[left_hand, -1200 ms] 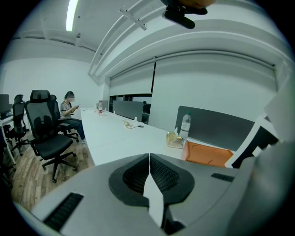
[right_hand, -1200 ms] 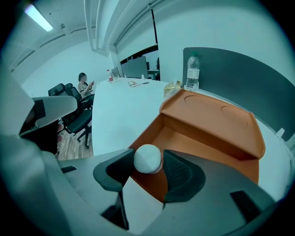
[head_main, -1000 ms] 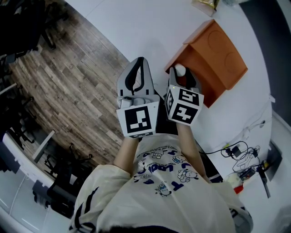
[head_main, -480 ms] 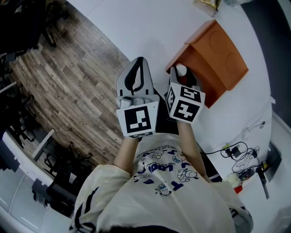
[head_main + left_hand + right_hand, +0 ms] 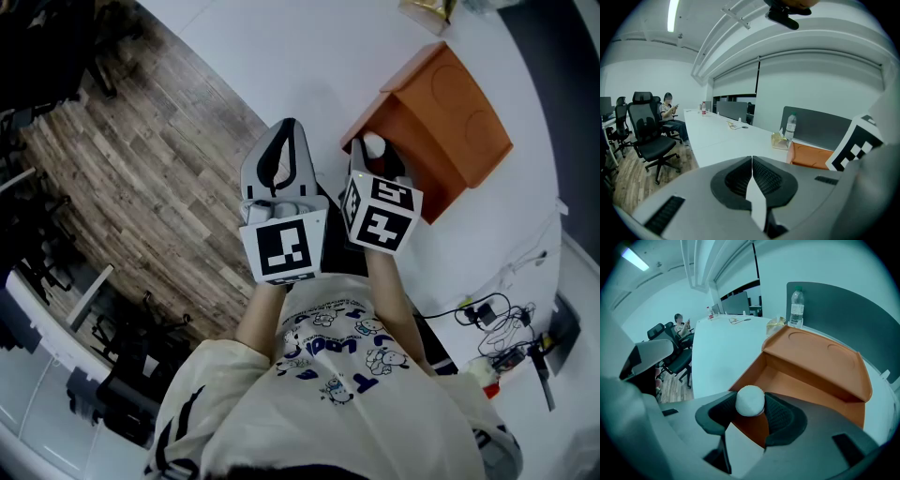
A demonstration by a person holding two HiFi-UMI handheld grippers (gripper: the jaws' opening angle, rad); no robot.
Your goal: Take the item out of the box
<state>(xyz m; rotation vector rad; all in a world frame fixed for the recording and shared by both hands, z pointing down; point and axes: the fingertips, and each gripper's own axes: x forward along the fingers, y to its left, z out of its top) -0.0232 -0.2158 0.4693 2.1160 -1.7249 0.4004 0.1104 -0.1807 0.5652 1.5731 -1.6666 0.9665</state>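
Head view, upper right: the orange box (image 5: pixel 441 117) lies on the white bench (image 5: pixel 281 56), open side toward my right gripper (image 5: pixel 373 150). Left gripper view: my left gripper (image 5: pixel 751 161) is closed on nothing. Right gripper view: I clamp the white ball (image 5: pixel 750 401) at the box's mouth; wood floor (image 5: pixel 670 385) at left.

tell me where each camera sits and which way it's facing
Head view: on the person's head, looking steeply down at the white table; shows shirt, forearms, left gripper, right gripper.
Left gripper view: on the left gripper, looking along its closed jaws across the table toward office chairs.
Right gripper view: on the right gripper, looking past its jaws, clamped on a white round item, into the orange box.
Shared: all three show the orange box; both gripper views show the seated person.
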